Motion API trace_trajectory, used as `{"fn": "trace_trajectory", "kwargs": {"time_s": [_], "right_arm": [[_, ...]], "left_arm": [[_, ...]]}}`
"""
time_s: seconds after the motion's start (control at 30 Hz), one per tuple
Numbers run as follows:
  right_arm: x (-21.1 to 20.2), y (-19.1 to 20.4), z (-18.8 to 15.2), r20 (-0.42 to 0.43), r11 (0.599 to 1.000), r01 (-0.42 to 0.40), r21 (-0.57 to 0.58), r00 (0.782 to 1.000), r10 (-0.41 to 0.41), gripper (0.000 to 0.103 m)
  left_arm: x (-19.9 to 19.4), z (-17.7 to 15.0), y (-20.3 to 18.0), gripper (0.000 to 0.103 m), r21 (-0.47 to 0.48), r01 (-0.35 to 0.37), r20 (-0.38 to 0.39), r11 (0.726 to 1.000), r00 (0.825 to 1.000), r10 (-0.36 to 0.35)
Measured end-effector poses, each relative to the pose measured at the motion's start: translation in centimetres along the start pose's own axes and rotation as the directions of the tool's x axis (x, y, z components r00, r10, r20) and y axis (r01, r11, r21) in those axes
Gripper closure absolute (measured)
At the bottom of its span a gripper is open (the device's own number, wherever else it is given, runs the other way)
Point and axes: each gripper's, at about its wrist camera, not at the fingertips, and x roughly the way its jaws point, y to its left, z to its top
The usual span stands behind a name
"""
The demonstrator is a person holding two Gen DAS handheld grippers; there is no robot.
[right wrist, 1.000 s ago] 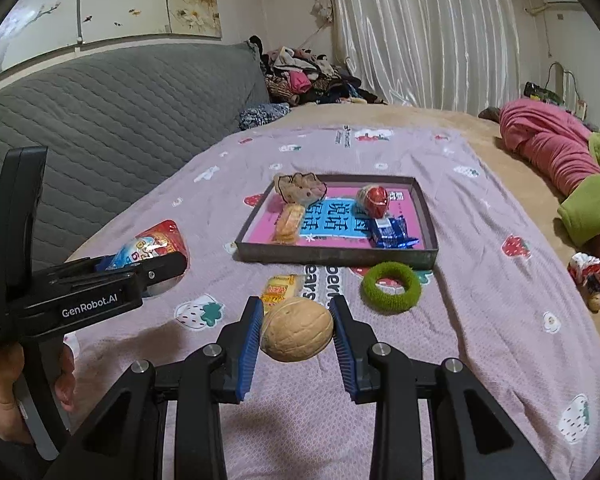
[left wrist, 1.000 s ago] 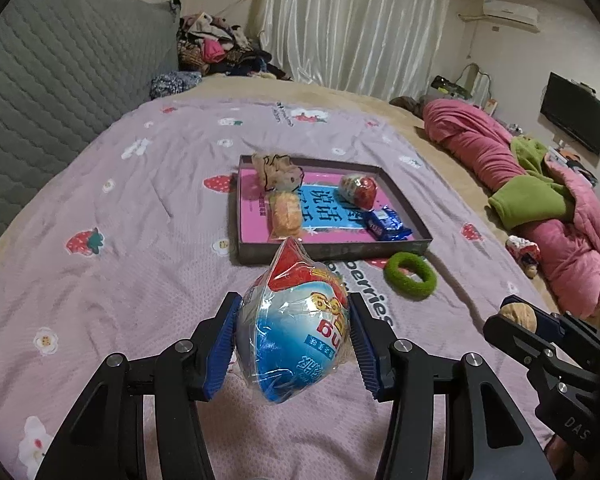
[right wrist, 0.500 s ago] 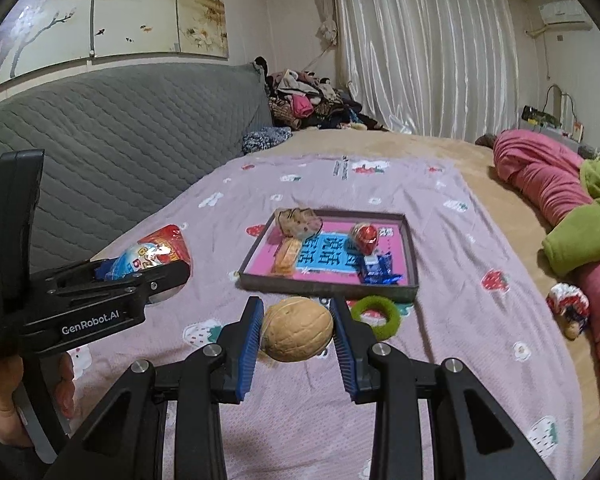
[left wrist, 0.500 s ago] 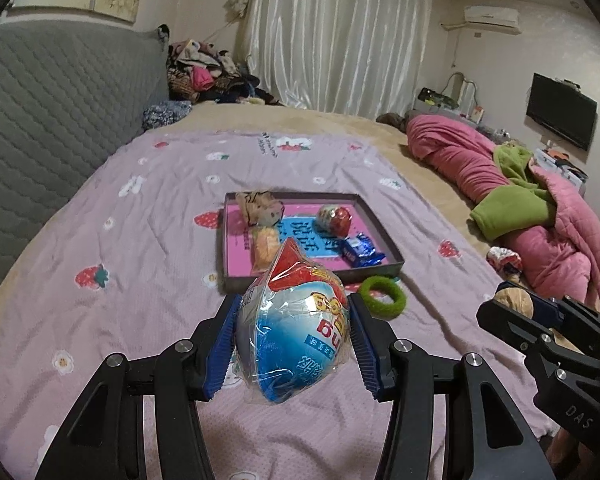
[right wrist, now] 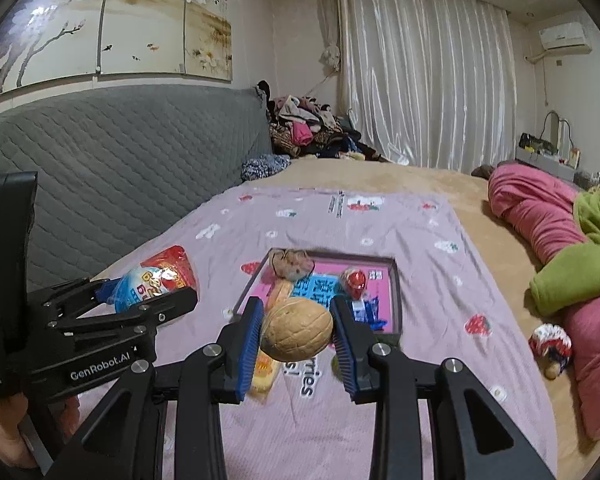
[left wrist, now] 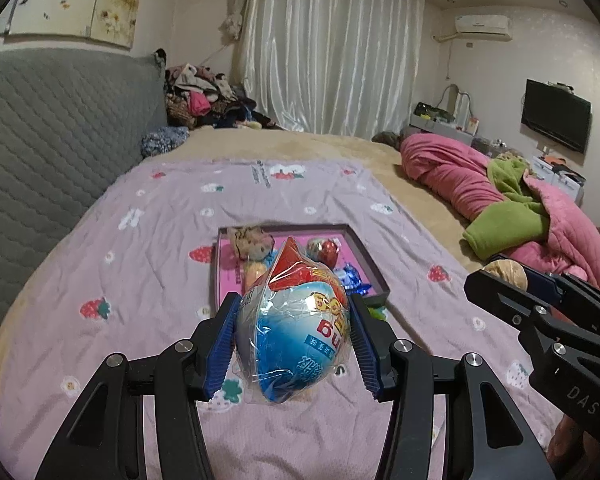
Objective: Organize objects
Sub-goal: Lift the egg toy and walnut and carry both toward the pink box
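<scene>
Between the blue pads of the left gripper (left wrist: 294, 338) sits a wrapped toy egg (left wrist: 294, 328), blue and white below with a red peak of crinkled plastic above; both pads press its sides, so it is pinched and carried clear of the lilac strawberry-print bedspread (left wrist: 140, 272). Its pointed top tilts away from the camera, toward the dark-rimmed tray (left wrist: 374, 270) lying on the bedspread beyond it. Off to the side, the right gripper (right wrist: 296, 330) is clamped on a walnut (right wrist: 297, 330), the nut lying crosswise with each end against a pad, held above the cloth. From the right wrist view the tray's pink floor already holds a beige plush (right wrist: 291, 263), a red-and-white wrapped egg (right wrist: 354, 281), a blue foil packet (right wrist: 366, 310) and an orange snack partly hidden behind the walnut. Just under the right gripper's left finger a yellow packet (right wrist: 264, 372) rests on the bedspread, near the tray's close edge. A pink quilt (right wrist: 540, 216) with a green blanket (right wrist: 572, 276) lies well apart along the bed's far side
</scene>
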Motion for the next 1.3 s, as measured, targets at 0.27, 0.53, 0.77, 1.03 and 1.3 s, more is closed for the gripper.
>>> {"fn": "trace_trajectory", "kwargs": {"time_s": [0.27,0.53,0.77,1.03,1.3], "right_arm": [[0.2,-1.2,2.4,0.038,1.000,0.011,0.004,0.999,-0.011,0.068],[0.4,-2.6,4.6,0.068,1.000,0.029,0.000,0.997,-0.029,0.068],[1.3,-3.5,6.0,0.082,1.000,0.029,0.002,0.996,-0.029,0.068],[2.6,-4.7,7.4,0.100,0.999,0.035,0.000,0.994,-0.035,0.068],[5.0,-5.7,8.8,0.098,0.999,0.046,-0.009,0.994,-0.045,0.068]], "left_arm": [[-0.3,3.2,-1.6,0.048,0.036,0.019,0.041,0.999,0.999,-0.020],[0.9,5.7,-2.2,0.048,0.048,0.011,0.054,0.999,0.998,-0.013],[2.4,7.4,-2.4,0.048,0.044,0.014,0.059,0.999,0.998,-0.017],[4.5,9.1,-2.4,0.048,0.061,0.013,0.052,0.998,0.998,-0.016],[7.5,10.1,-2.1,0.048,0.048,0.012,0.047,0.999,0.999,-0.014]]}}
